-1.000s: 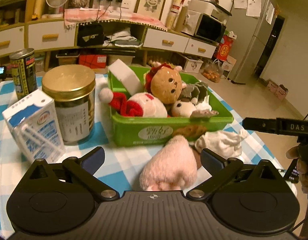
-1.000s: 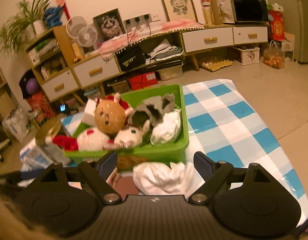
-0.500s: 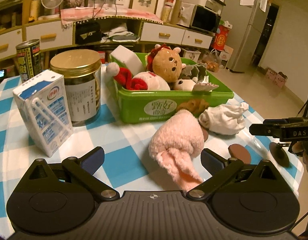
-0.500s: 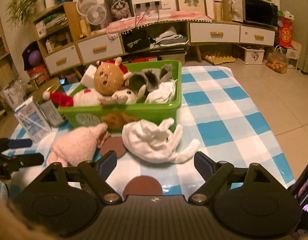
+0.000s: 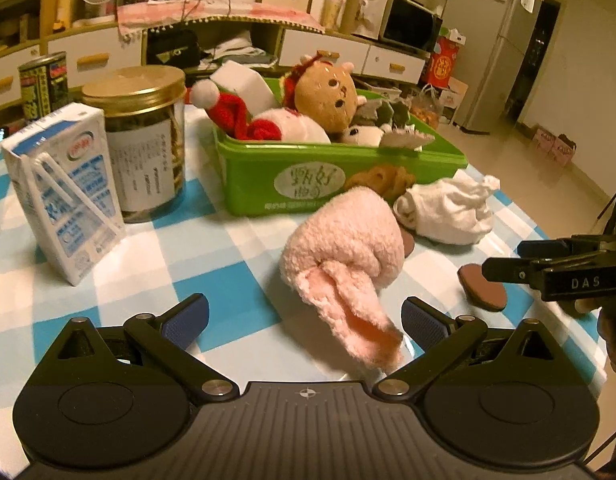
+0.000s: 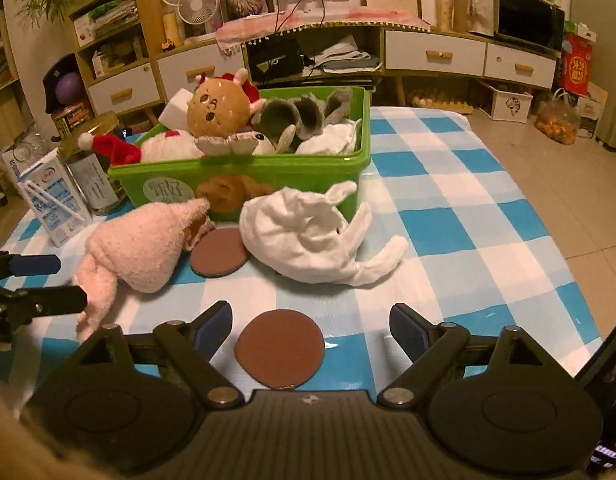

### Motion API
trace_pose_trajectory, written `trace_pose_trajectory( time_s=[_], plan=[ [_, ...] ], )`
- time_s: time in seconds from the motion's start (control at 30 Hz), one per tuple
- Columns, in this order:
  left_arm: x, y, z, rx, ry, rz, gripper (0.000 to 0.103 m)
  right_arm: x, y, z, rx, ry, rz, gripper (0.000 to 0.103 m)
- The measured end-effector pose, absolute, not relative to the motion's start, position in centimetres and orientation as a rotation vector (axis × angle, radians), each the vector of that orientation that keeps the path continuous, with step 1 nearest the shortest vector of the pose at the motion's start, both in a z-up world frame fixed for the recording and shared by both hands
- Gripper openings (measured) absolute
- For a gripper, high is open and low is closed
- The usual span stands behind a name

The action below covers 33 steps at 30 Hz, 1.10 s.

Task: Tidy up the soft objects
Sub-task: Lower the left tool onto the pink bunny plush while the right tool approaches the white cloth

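A pink plush (image 5: pixel 344 236) lies on the checked tablecloth in front of the green bin (image 5: pixel 267 176), which is full of soft toys. My left gripper (image 5: pixel 303 314) is open, and the plush's ear reaches between its fingers without being pinched. A white plush (image 6: pixel 303 240) sprawls to the right of the pink plush (image 6: pixel 143 248). My right gripper (image 6: pixel 311 320) hovers low over a brown disc (image 6: pixel 279 348); its jaws are opening and nothing is pressed between them. A brown furry piece (image 5: pixel 380 178) leans on the bin's front.
A milk carton (image 5: pixel 63 188), a gold-lidded jar (image 5: pixel 143 140) and a can (image 5: pixel 43 84) stand left of the bin. A second brown disc (image 6: pixel 217 254) lies between the two plushes. The table's right edge drops to the tiled floor (image 6: pixel 548 184).
Both grippers have sunk toward the table and drawn back from the bin. The pink plush now shows in full ahead of the left gripper, and a brown disc has come between the right fingers.
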<state>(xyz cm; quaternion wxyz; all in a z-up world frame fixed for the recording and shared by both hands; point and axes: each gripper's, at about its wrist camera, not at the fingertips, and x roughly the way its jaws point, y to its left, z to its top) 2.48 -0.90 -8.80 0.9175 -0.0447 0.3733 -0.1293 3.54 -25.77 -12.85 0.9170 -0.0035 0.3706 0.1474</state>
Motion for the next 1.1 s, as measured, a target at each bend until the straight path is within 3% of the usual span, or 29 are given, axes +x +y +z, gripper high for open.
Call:
trace_pose_trajectory(
  time_s=[0.7, 1.1],
  plan=[
    [4.0, -2.5, -10.2, -0.071, 0.719, -0.253, 0.097, 6.4, -24.0, -14.5, -0.029, 0.746, 0.27, 0.055],
    [4.6, -2.6, -9.4, -0.14, 0.737, -0.292, 0.081, 8.0, -23.2, -14.0, -0.017, 0.718, 0.24, 0.055]
  ],
)
